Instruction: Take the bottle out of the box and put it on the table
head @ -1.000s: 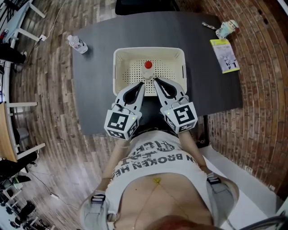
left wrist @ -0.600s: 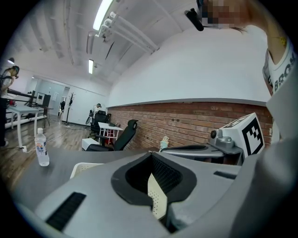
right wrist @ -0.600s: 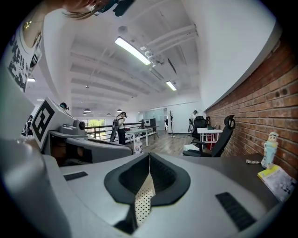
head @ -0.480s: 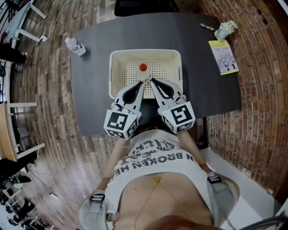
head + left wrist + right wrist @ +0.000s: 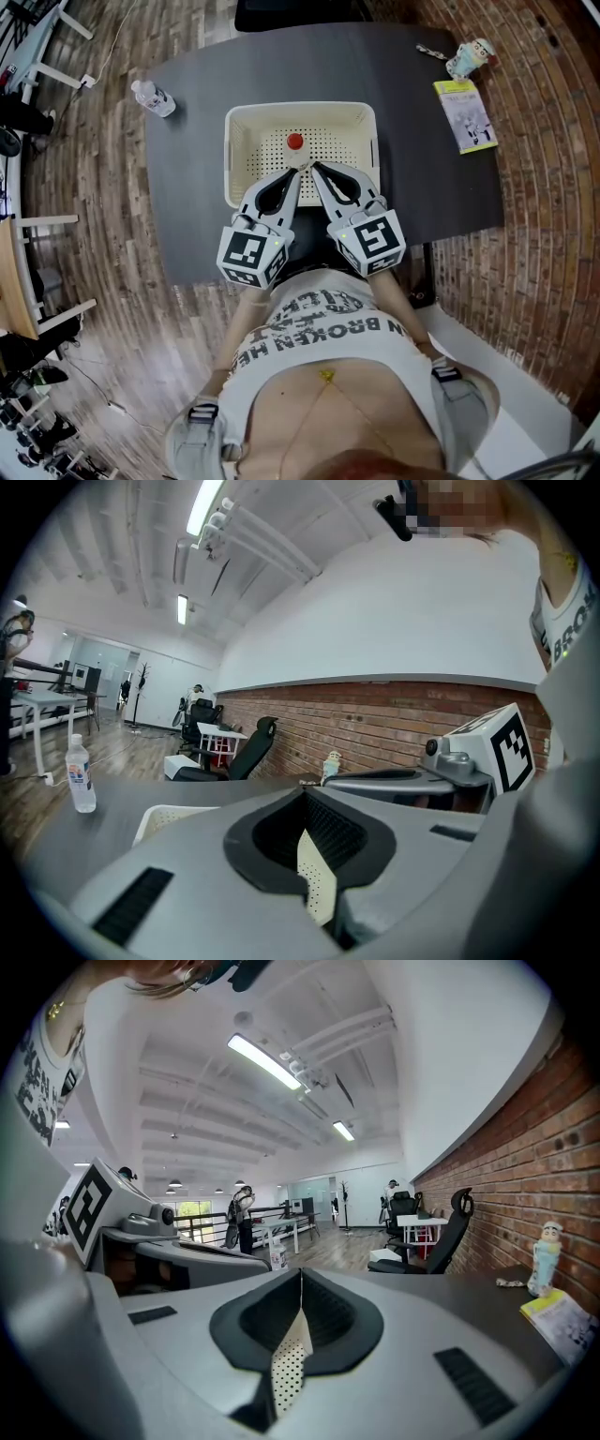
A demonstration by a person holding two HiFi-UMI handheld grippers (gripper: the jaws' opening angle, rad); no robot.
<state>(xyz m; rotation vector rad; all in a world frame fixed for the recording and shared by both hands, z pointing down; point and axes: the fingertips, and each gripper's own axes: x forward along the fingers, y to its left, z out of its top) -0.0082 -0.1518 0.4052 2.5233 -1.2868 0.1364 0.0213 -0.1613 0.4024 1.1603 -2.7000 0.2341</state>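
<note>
- Head view: a dark grey table (image 5: 422,169) on wood-plank flooring, with a cream perforated plastic box (image 5: 231,155) at its middle.
- Inside that box, toward the near wall, an upright clear bottle with a red cap (image 5: 295,142), not yet lifted out.
- At 6 o'clock of the red cap, very near it, the tips of the left gripper (image 5: 298,172) and the right gripper (image 5: 316,169), converging in a V past the box's near rim; impossible to tell whether touching the cap.
- At 10 o'clock of the box, well apart from it, a second clear plastic water bottle (image 5: 153,97) by the table's corner.
- At 2 o'clock, near the table's far right edge, a small pale figurine (image 5: 469,58) just beside a yellow-and-white booklet (image 5: 464,114).
- Left gripper view: jaws pressed fully together, holding nothing, with a strip of perforated cream plastic in the notch. Red-capped bottle hidden behind the jaws. Water bottle at 9 o'clock, plus a black office chair (image 5: 246,752) and a red brick wall (image 5: 375,719) unseen from the head.
- Right gripper view: jaws likewise closed and empty. Booklet and figurine at 4 o'clock, people standing far off (image 5: 242,1215).
- Both grippers held out before the torso, side by side, tilted slightly down, marker cubes nearest the body.
</note>
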